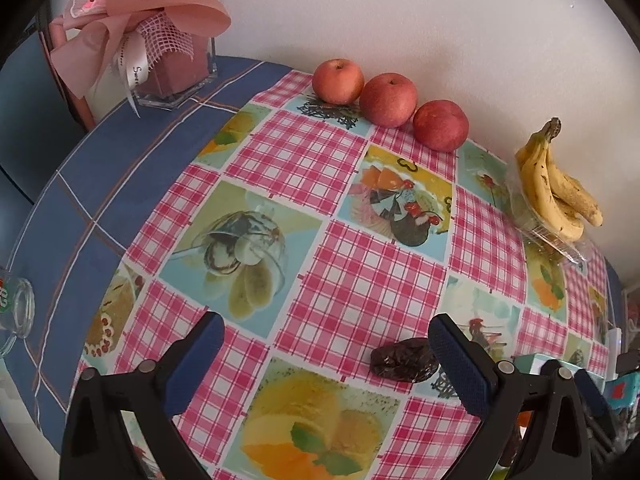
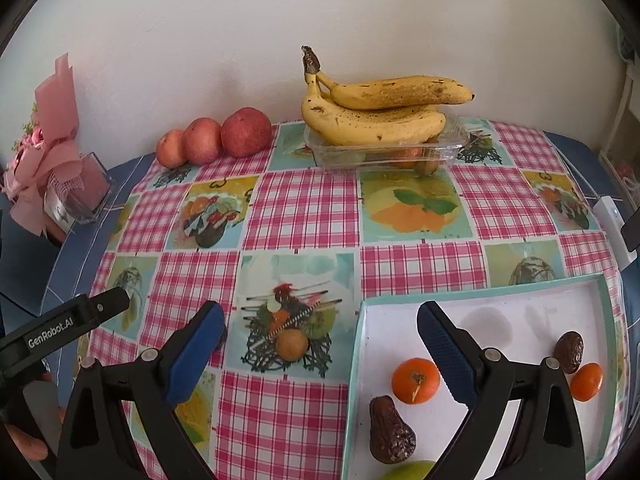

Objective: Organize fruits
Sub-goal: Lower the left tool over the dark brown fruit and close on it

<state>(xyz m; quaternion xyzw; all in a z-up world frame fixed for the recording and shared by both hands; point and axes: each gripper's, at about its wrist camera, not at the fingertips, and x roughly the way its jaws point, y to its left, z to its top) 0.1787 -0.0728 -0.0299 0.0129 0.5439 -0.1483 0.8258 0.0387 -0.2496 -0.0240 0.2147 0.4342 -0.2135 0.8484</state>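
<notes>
Three red apples point(image 1: 388, 98) point(image 2: 216, 136) stand in a row by the wall. A bunch of bananas point(image 1: 558, 184) point(image 2: 380, 108) lies on a clear plastic container point(image 2: 384, 148). A dark wrinkled date point(image 1: 402, 359) lies on the cloth just left of my right finger pad in the left wrist view. My left gripper point(image 1: 324, 354) is open and empty above the cloth. My right gripper point(image 2: 320, 344) is open and empty over the left edge of a white tray point(image 2: 520, 308) that holds two tangerines point(image 2: 415, 380), two dates point(image 2: 390, 430) and a green fruit point(image 2: 408, 472).
A pink bouquet in a glass vase point(image 1: 160, 40) point(image 2: 60, 168) stands at the back left. A glass jar point(image 1: 18, 312) lies at the left edge. A white device point(image 2: 614, 232) sits at the right table edge. The left gripper's body point(image 2: 60, 328) shows low left.
</notes>
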